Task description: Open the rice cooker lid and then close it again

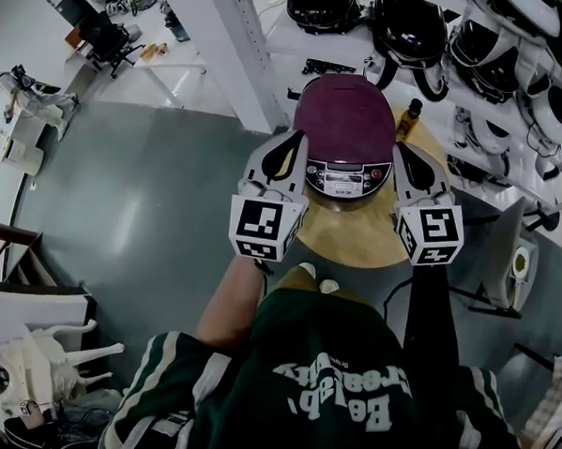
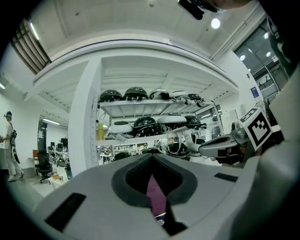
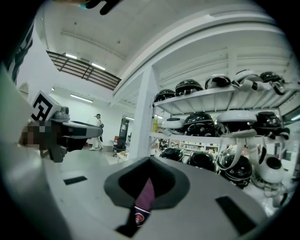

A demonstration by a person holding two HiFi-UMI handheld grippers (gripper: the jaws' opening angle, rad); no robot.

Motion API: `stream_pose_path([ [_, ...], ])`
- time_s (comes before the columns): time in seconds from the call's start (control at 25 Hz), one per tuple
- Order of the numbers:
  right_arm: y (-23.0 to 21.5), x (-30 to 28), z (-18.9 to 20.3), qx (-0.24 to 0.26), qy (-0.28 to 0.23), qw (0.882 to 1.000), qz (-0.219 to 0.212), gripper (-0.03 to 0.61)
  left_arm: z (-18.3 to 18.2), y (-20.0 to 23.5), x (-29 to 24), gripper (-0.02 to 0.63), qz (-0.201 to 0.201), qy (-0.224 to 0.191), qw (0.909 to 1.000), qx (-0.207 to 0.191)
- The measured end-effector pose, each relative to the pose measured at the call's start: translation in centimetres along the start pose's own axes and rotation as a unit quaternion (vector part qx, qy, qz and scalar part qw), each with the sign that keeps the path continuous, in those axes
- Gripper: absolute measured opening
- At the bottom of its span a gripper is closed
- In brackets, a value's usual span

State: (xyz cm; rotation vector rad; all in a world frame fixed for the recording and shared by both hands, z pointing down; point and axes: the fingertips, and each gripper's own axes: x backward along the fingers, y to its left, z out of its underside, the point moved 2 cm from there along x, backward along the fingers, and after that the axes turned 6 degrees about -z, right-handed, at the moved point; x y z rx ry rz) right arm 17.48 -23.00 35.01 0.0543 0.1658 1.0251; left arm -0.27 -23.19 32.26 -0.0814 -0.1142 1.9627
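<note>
Fingers of both grippers together, seemingly empty

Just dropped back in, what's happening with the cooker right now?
A person holds the left gripper and the right gripper level, one at either side of the front of the purple rice cooker, which sits on a round wooden table. Both have their jaws shut on nothing. The lid is down.
</note>
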Motion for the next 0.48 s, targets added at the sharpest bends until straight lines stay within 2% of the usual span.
stream_pose_path([
  [0.48, -0.2, 0.2, -0.4, 0.005, -0.007, 1.000, -0.001, 0.003, 0.1, -1.1, -0.3, 0.000, 0.018, 0.002, 0.9998, -0.001],
])
